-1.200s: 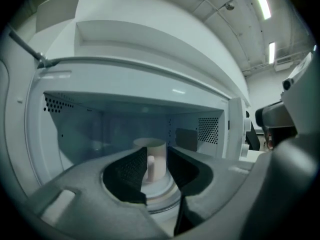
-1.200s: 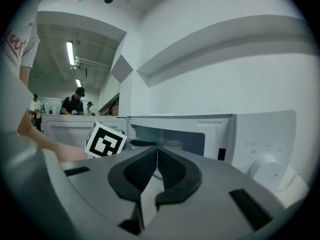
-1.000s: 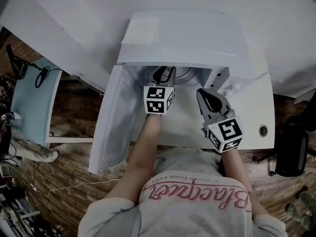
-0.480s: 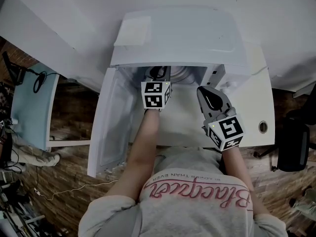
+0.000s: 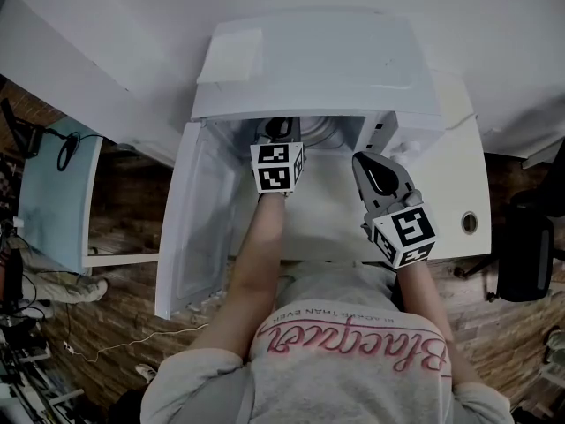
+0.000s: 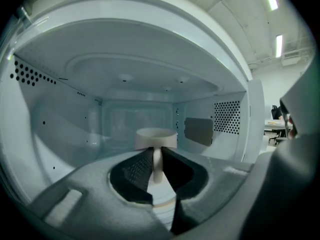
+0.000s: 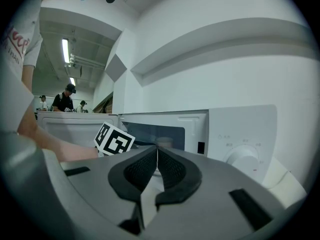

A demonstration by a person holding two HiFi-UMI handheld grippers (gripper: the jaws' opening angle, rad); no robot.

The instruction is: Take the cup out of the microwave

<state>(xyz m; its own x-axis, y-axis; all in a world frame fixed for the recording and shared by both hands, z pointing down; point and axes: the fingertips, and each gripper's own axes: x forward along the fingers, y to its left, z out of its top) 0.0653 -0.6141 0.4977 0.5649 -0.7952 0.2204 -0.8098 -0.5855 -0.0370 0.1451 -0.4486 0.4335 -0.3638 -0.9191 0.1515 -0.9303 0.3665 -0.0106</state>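
White microwave [image 6: 65,119] walls surround the left tongs [image 6: 157,155], whose jaws are closing on the upright handle [image 6: 157,166] of the cup [image 6: 156,135] standing straight ahead of them; the right tongs [image 7: 156,151], closed and empty, hang outside near the dial [image 7: 243,159], farther from it

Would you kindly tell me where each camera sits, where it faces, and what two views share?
Head view: on the person's head, looking down at the white microwave; shows both forearms, left gripper, right gripper.
Left gripper view: on that gripper, facing into the cavity; jaws closing on the white cup's handle.
Right gripper view: on that gripper outside, facing the dial panel; jaws together, left forearm visible.
Shared: head and right gripper views show the left gripper's marker cube.
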